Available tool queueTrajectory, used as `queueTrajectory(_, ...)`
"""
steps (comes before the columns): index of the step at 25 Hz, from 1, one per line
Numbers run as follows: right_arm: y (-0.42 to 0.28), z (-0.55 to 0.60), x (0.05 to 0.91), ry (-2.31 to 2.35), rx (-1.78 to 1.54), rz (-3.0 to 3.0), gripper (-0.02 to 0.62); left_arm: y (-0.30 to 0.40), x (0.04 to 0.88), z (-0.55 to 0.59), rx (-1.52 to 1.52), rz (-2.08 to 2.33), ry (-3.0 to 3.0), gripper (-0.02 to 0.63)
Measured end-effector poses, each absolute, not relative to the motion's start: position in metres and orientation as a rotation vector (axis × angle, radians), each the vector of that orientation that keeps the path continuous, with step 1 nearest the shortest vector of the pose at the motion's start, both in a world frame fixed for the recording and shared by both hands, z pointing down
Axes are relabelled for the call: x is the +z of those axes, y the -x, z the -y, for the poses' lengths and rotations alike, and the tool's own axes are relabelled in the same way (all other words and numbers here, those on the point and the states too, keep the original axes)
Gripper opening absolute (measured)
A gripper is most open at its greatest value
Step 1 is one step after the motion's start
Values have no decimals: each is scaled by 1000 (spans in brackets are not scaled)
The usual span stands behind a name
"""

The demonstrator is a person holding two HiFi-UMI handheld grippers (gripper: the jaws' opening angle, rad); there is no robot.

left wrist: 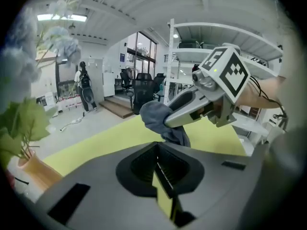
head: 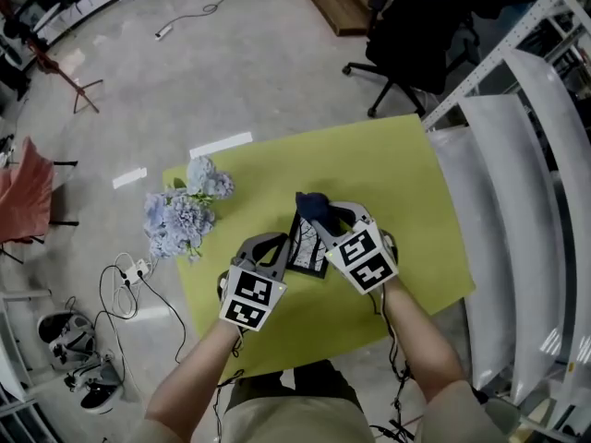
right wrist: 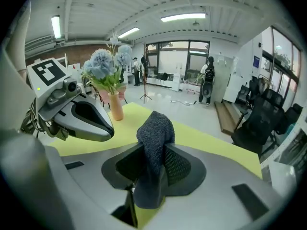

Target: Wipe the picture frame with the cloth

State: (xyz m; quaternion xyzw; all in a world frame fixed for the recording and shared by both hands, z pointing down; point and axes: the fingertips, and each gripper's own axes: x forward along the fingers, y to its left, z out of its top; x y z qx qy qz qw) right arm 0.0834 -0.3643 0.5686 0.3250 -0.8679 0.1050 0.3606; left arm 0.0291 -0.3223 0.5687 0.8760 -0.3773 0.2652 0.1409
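Observation:
A small picture frame (head: pixel 307 245) with a black-and-white print sits mid-table on the yellow-green table (head: pixel 397 183). My left gripper (head: pixel 275 250) is at the frame's left edge; in the left gripper view its jaws (left wrist: pixel 160 171) are shut on a thin edge of the frame. My right gripper (head: pixel 332 218) is shut on a dark blue cloth (head: pixel 317 208), which rests on the frame's top end. The cloth (right wrist: pixel 154 138) bulges up between the right jaws and hangs from them in the left gripper view (left wrist: pixel 160 119).
Blue hydrangea flowers (head: pixel 185 215) in a tan vase (right wrist: pixel 115 106) stand at the table's left edge. White shelving (head: pixel 517 201) runs along the right side. A black office chair (head: pixel 411 35) is beyond the table. Cables (head: pixel 129 275) and shoes (head: pixel 74 349) lie on the floor at left.

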Motion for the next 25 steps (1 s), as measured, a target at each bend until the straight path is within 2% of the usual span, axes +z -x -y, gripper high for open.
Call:
queueTrajectory(14,-55,369,655,-715,417,2180,121,-35,664,312,898,945,-2374,8)
queueTrajectory(20,-79,364,661,-759,460,2158,120,-35,667,311,892,903,-2370,8)
queueTrajectory(25,-109,355,663,-831,483,2121,120,-32,667,312,773,947,-2347,9)
